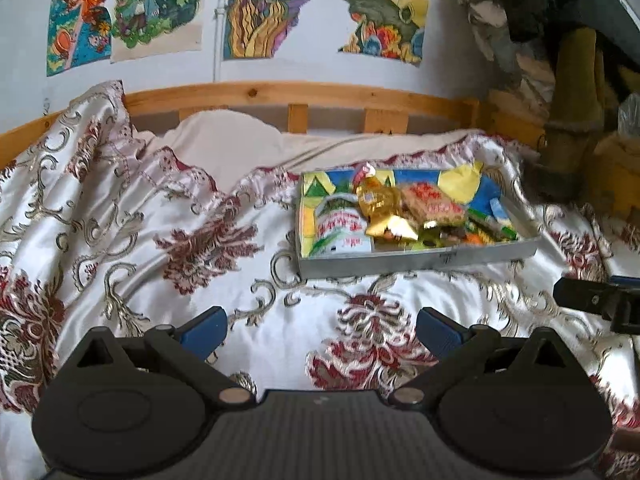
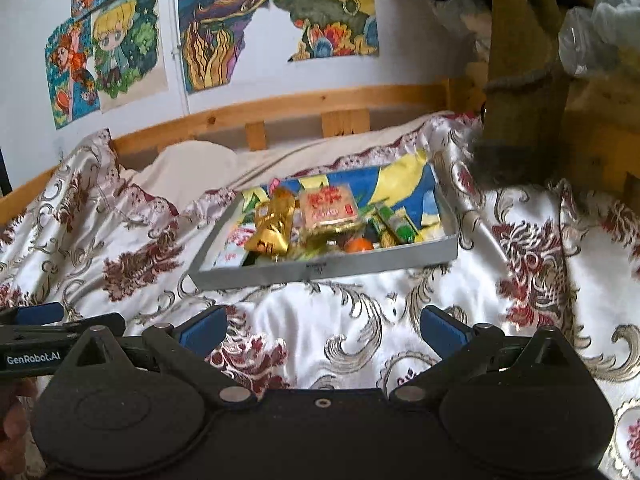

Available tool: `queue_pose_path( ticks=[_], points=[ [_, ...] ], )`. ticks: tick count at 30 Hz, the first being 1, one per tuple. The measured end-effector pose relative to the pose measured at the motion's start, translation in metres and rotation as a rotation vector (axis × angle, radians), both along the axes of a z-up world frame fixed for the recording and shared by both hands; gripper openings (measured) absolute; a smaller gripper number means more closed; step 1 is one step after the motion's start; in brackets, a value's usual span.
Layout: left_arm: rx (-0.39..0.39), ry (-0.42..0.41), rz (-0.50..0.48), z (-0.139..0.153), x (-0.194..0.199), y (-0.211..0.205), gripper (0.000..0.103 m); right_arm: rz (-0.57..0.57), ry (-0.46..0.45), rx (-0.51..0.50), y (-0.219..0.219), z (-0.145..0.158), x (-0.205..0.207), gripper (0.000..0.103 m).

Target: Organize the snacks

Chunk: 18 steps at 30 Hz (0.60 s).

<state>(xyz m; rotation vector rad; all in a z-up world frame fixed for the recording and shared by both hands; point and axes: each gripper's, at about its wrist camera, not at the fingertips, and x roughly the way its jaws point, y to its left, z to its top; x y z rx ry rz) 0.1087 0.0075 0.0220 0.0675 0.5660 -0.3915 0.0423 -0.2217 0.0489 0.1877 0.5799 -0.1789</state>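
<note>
- Hovering low in the frame, the left gripper (image 1: 322, 330) was held wide apart and empty over the patterned bedspread (image 1: 120, 240).
- The right gripper (image 2: 324, 330) was likewise spread wide, gripping nothing.
- The snacks (image 2: 312, 220) were piled in a grey tray (image 2: 320, 270) at centre frame, well apart from both grippers.
</note>
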Motion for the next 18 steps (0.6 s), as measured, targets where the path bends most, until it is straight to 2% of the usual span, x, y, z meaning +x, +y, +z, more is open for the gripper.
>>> queue_pose_path(
  ticks=[5, 18],
  points=[
    [-0.006, 0.034, 0.012, -0.011, 0.008, 0.002, 0.103, -0.024, 0.037, 0.013, 0.000, -0.011, 0.003, 0.102],
    [-0.039, 0.005, 0.002, -0.018, 0.015, 0.002, 0.103, -0.058, 0.038, 0.007, 0.000, -0.021, 0.010, 0.102]
  ],
)
